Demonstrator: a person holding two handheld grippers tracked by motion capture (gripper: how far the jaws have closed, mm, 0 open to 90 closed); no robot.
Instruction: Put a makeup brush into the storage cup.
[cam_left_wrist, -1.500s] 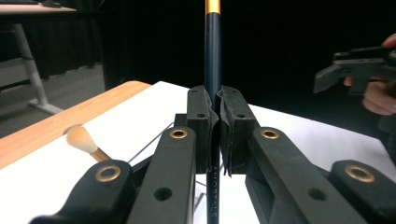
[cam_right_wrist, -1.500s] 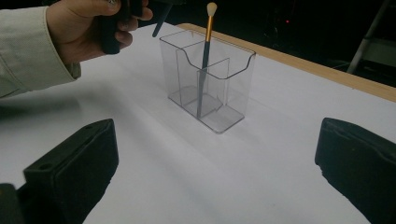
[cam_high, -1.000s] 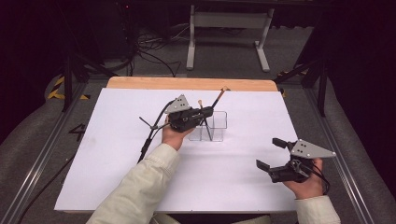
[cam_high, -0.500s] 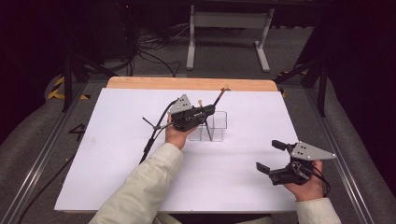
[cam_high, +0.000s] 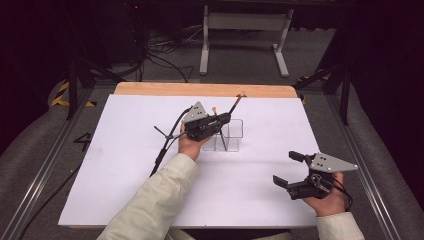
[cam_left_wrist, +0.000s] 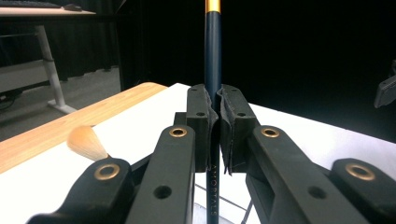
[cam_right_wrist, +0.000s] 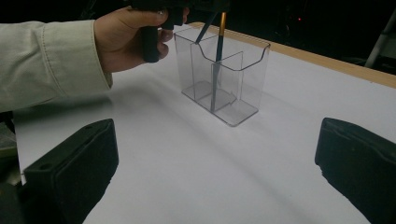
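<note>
Brush (cam_left_wrist: 212, 56) handle sits pinched in the left claw (cam_high: 226, 118), tip down in the clear organizer (cam_right_wrist: 224, 79) near the desk's far edge. Lower it straight, then release; the right claw (cam_high: 286, 167) waits spread.

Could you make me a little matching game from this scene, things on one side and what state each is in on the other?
Things:
1. left gripper
2. right gripper
3. clear organizer
4. dark brush

States:
A. jaws wide apart, holding nothing
B. stands on the white table, divided into compartments
C. clamped between two jaws
D. jaws shut on a handle

Pairs: 1-D, 2-A, 3-B, 4-C
</note>
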